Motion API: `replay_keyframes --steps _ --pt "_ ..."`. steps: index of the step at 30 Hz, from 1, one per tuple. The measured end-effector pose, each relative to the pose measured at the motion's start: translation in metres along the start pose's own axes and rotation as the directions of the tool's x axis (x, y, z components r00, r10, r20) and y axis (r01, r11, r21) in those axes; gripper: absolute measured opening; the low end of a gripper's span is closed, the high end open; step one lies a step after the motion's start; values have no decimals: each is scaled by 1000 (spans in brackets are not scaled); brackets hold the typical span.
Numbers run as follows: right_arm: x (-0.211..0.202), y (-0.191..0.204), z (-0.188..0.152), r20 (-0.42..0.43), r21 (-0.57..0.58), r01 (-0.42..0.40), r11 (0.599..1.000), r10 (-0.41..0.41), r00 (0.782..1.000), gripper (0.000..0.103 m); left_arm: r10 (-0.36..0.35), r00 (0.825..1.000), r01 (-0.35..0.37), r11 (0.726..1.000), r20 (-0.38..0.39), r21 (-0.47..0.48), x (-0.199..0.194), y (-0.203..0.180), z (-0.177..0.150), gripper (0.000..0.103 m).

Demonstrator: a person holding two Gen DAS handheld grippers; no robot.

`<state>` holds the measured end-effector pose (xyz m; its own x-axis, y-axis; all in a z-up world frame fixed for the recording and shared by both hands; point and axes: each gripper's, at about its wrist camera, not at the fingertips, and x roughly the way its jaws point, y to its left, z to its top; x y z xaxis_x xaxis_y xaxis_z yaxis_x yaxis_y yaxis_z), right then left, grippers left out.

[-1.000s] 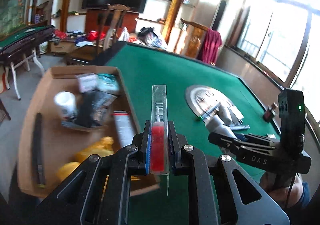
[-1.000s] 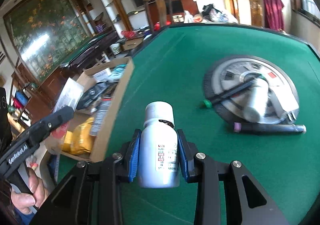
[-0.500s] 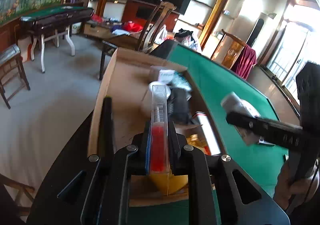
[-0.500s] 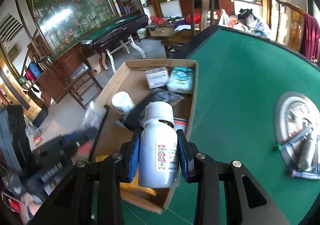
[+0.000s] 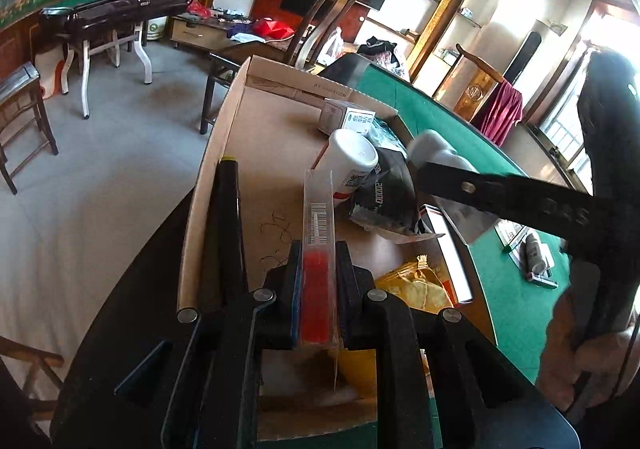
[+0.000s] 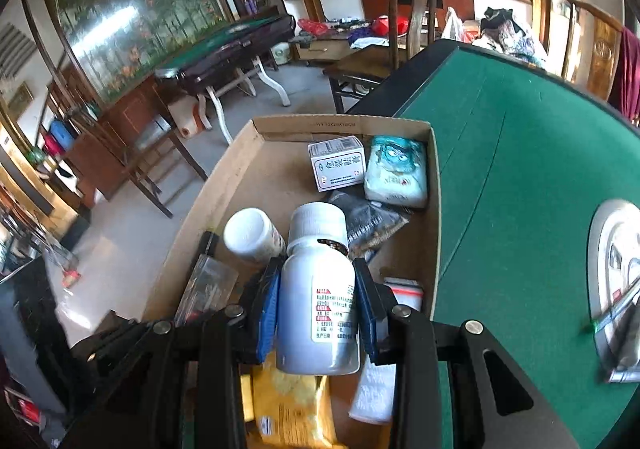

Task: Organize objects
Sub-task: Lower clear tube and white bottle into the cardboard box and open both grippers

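Note:
My left gripper point(image 5: 318, 273) is shut on a clear flat case with a red insert point(image 5: 318, 241) and holds it above the near part of the cardboard box point(image 5: 208, 177). My right gripper point(image 6: 318, 289) is shut on a white pill bottle point(image 6: 318, 301) and holds it over the same box point(image 6: 434, 209). The right gripper and its bottle point(image 5: 436, 153) also show in the left wrist view, over the box's right side. The box holds another white bottle point(image 6: 250, 235), a small white carton point(image 6: 338, 163), a pale blue packet point(image 6: 396, 171), a black pouch point(image 5: 384, 197) and a yellow bag point(image 5: 416, 285).
The box sits at the left edge of a green felt table point(image 6: 520, 169). A round silver tray point(image 6: 616, 265) with pens and a tube lies on the felt to the right. A long black object point(image 5: 228, 233) lies along the box's left wall. Chairs and a second table stand beyond.
Both grippers have swung left from over the green felt to above the cardboard box, each still holding its object. The right gripper has come in over the box's middle.

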<state>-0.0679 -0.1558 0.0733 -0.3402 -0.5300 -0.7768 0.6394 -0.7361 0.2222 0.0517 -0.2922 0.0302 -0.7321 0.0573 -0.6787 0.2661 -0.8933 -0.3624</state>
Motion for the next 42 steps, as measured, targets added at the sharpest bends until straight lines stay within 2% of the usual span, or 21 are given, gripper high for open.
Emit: replay_keyframes --steps 4,9,12,18,23,32,35,39,42 --pt "16 11 5 -34 -2 -23 1000 23 999 34 -1 1000 1 1000 -2 2 1 -1 1 14" --pt "32 35 20 -24 -16 -55 998 55 998 34 3 1000 -3 1000 -5 12 2 -2 -2 14" --pt "47 47 30 -10 -40 -39 998 38 999 34 4 1000 -3 1000 -13 17 5 -4 -2 13" --pt "62 56 41 26 -101 58 993 -55 998 34 2 1000 -1 1000 -31 28 10 -6 -2 13" --pt "63 59 39 21 -128 80 989 -78 997 34 -1 999 1 1000 -33 23 11 -5 -2 14" --pt "59 44 38 -14 -93 87 992 -89 996 35 1 999 -1 1000 -53 11 13 -5 -2 15" --pt "56 38 35 -25 -77 74 994 -77 997 39 -10 997 10 1000 -71 -3 16 -6 -3 19" --pt "51 33 33 -31 -63 51 997 -53 998 40 -28 997 27 999 -78 -17 16 -8 -2 33" --pt "47 33 31 -34 -41 3 999 -4 999 40 -22 997 21 999 -72 -27 14 -6 0 35"
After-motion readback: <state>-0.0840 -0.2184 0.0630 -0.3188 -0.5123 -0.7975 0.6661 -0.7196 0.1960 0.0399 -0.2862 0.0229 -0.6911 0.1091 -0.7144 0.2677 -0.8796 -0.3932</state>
